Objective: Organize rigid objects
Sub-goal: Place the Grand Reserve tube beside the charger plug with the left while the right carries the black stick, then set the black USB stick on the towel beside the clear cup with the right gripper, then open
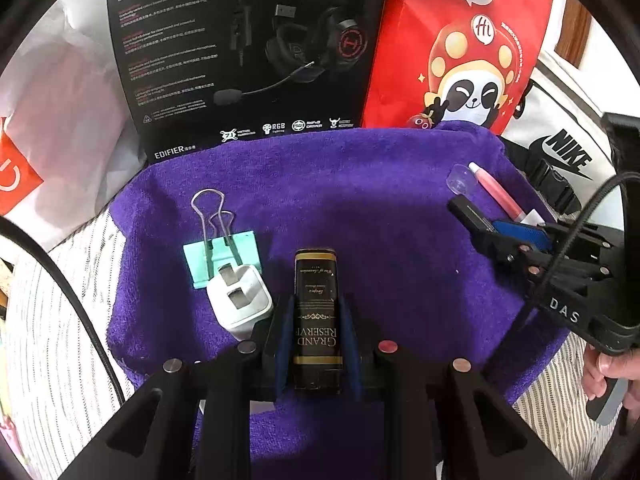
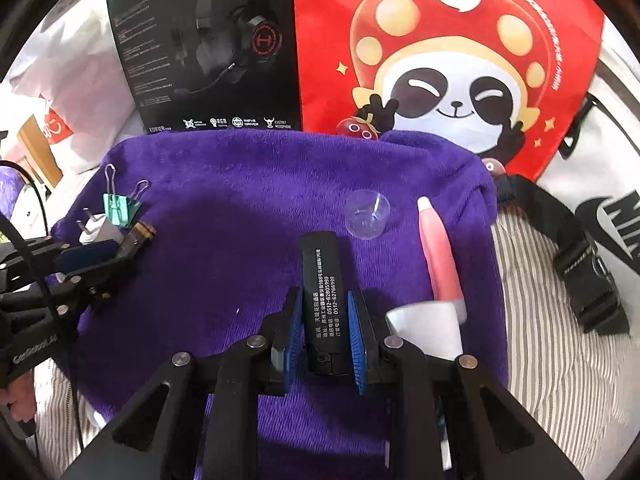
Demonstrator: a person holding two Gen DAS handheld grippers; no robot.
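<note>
My left gripper (image 1: 317, 308) is shut on a dark "Grand Reserve" bar (image 1: 317, 304) over the purple towel (image 1: 380, 200). A white plug adapter (image 1: 239, 300) and a mint binder clip (image 1: 222, 258) lie just left of it. My right gripper (image 2: 322, 304) is shut on a black lighter (image 2: 322, 296) with white print. A clear plastic cup (image 2: 367, 215) lies ahead of it and a pink tube (image 2: 438, 256) to its right. The right gripper also shows in the left wrist view (image 1: 464, 206).
A black Edifier headset box (image 1: 240, 52) and a red panda bag (image 1: 460, 48) stand behind the towel. A white Nike bag (image 2: 592, 184) with a black strap lies right. White bags lie left. Striped bedding (image 2: 560, 360) surrounds the towel.
</note>
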